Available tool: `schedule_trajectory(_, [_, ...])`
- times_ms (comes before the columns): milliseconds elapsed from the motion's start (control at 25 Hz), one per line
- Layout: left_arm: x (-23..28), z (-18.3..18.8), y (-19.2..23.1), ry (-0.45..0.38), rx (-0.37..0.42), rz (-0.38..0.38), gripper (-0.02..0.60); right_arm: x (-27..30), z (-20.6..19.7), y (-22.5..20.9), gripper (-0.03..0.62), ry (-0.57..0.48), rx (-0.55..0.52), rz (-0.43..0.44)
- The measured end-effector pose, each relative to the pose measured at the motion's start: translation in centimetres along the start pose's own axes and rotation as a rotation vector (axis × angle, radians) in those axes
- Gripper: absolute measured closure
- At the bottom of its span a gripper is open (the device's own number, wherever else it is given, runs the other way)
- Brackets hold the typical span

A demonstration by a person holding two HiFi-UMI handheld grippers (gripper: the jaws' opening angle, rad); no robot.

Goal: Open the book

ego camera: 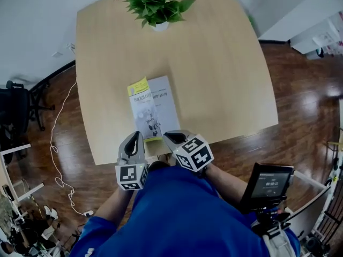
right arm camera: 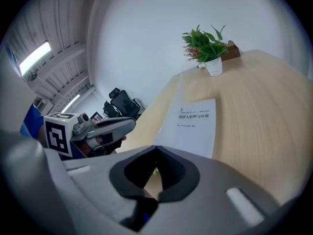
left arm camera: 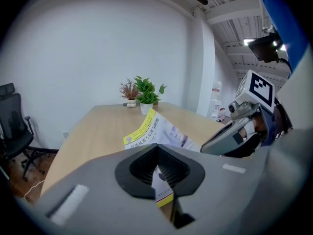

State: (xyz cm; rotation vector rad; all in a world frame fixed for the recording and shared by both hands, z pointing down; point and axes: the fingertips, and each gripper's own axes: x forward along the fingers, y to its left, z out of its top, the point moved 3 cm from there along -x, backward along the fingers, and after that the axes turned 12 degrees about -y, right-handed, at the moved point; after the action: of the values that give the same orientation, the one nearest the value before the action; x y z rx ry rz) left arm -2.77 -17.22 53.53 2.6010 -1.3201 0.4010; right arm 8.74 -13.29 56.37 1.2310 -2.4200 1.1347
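Note:
A thin book (ego camera: 161,98) lies near the front edge of the wooden table (ego camera: 214,63). Its yellow-trimmed cover (ego camera: 140,103) is raised off the white title page (right arm camera: 196,126). My left gripper (ego camera: 138,138) is shut on the cover's lower edge, and the yellow strip (left arm camera: 164,197) shows between its pads. My right gripper (ego camera: 166,136) sits just right of it at the book's near corner, jaws shut with a thin pale sliver of the cover between the pads (right arm camera: 155,173). In the left gripper view the cover (left arm camera: 146,131) slopes up and away.
A potted plant (ego camera: 155,4) stands at the table's far edge. A black office chair (ego camera: 16,108) and a white cable (ego camera: 56,143) are on the floor to the left. A stand with a small screen (ego camera: 267,185) is at the right of the person.

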Motion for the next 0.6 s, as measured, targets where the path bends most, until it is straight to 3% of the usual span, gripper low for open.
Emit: schedule_trajectory(600, [-5.7,1.1,5.5,-0.101,-0.035,0.111,0.575,3.3,3.7,7.8,0.591,-0.017,-0.136,0.095])
